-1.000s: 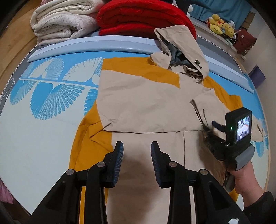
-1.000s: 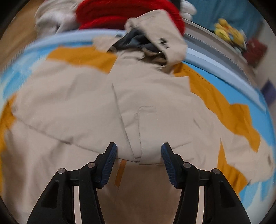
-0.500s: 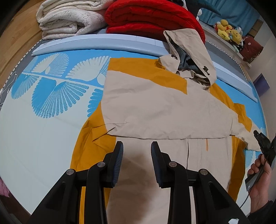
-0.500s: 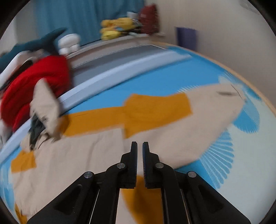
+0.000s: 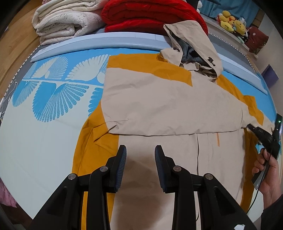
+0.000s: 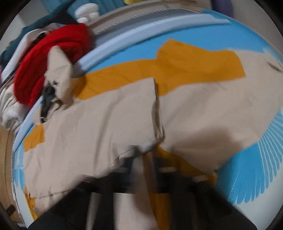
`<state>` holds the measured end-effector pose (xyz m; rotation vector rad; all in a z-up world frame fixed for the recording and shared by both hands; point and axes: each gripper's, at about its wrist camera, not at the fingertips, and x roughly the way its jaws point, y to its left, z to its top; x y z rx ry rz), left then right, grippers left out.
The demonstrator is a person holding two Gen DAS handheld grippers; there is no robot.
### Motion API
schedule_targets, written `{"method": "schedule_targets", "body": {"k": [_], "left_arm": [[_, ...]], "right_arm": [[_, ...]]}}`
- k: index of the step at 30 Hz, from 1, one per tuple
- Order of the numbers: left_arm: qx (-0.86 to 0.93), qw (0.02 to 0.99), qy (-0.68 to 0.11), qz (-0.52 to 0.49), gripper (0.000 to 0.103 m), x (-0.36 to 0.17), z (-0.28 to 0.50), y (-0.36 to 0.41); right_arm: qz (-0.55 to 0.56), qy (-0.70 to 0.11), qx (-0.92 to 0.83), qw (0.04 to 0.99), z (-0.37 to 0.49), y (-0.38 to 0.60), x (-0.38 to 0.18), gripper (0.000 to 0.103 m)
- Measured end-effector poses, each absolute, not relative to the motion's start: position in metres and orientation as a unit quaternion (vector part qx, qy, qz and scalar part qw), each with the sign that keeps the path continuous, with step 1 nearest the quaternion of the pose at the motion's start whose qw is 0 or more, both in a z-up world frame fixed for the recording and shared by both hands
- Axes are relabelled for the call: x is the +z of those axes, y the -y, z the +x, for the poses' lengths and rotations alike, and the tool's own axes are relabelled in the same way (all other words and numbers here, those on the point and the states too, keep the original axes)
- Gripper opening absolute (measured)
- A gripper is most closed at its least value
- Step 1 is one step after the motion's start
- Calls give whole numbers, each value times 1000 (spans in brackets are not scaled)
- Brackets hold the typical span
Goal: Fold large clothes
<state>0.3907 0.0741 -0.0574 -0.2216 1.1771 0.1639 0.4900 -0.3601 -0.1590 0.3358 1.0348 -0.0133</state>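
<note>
Across the blue patterned mat [image 5: 53,99] a beige-and-mustard hooded jacket [image 5: 168,106] lies flat; left gripper [image 5: 139,166] hovers spread and empty, right gripper [image 5: 251,126] pressed together at its limp, light sleeve cuff [image 5: 261,122], probably the best hold

Left gripper [image 5: 140,155] fingers stand parted; right gripper [image 5: 252,127] (hand-held) is closed.

The jacket [image 5: 168,106] lies spread flat on the mat [image 5: 44,123], with one sleeve folded across its body. Its hood [image 5: 192,40] rests at the far end, leaning against the stacked blanket [image 5: 141,16] behind the mat's raised edge [image 5: 97,41]. A second pile of folded blankets [image 5: 63,21] sits left of that stack. Plush toys [image 5: 230,23] lie on a ledge far right. The left hand-held gripper [image 5: 139,166] hangs over the jacket's near part; the right hand-held gripper [image 5: 254,130] is at the jacket's right edge.
</note>
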Motion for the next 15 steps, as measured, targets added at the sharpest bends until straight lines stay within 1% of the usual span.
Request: {"method": "schedule_targets", "body": {"k": [2,6,7,9,11,12,13,14,15], "left_arm": [[75,824,-553,-99,29,-57,391,-72],[72,824,-552,-103,29,-55,391,-72],[73,825,-551,-105,29,-54,391,-73],[74,827,-547,-104,29,-51,390,-75],[76,827,-547,-104,29,-51,389,-77],[76,827,-546,-107,29,-51,388,-78],[77,827,-546,-109,29,-50,388,-80],[78,827,-546,-109,29,-50,387,-81],[79,826,-547,-110,29,-50,386,-82]], "right_arm": [[151,-464,-14,873,484,359,-146,0],[119,-434,-100,887,476,368,-120,0],[115,-427,-106,891,474,373,-115,4],[115,-416,-85,898,472,374,-105,5],[117,-420,-43,899,473,365,-104,14],[118,-425,-27,897,475,361,-107,32],[122,-432,-19,893,480,356,-114,55],[127,-447,-15,885,482,353,-123,62],[129,-469,-15,874,486,353,-135,63]]}}
